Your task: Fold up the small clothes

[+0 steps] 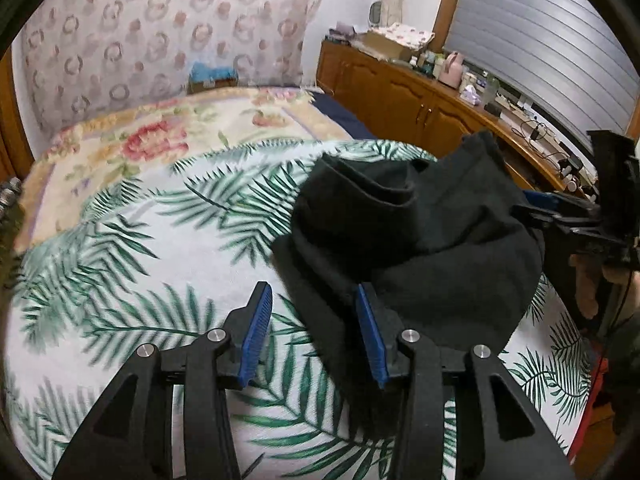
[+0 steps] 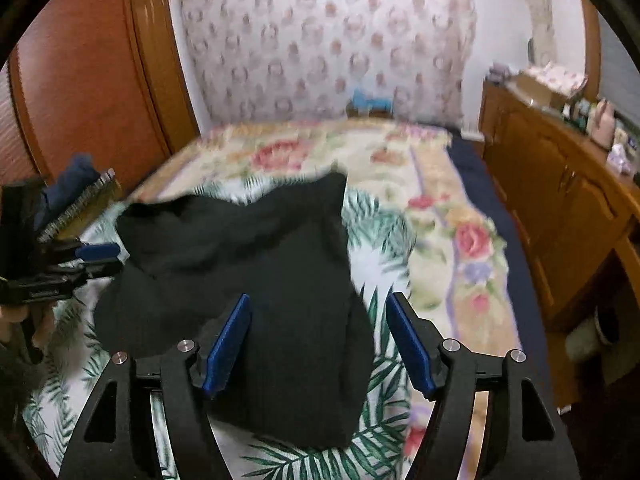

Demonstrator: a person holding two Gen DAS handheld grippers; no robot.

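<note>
Bed (image 1: 120,168) with a floral blanket (image 2: 360,152) as landmark. Over its near half lies a white cover printed with green palm fronds (image 1: 140,264). Behind the bed hangs a rose-patterned fabric panel (image 2: 320,40). Along the bed's right side runs a wooden cabinet (image 1: 400,96) bearing bottles and a box. Left of the bed stands a wooden wardrobe (image 2: 88,80).

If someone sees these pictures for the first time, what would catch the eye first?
Probably the black garment, lying rumpled in the middle of the white cloth with green palm leaves on the bed. Next, the blue pads of the left gripper and the right gripper, both open at its near edge. Behind, a flowered blanket reaches the patterned headboard.
</note>
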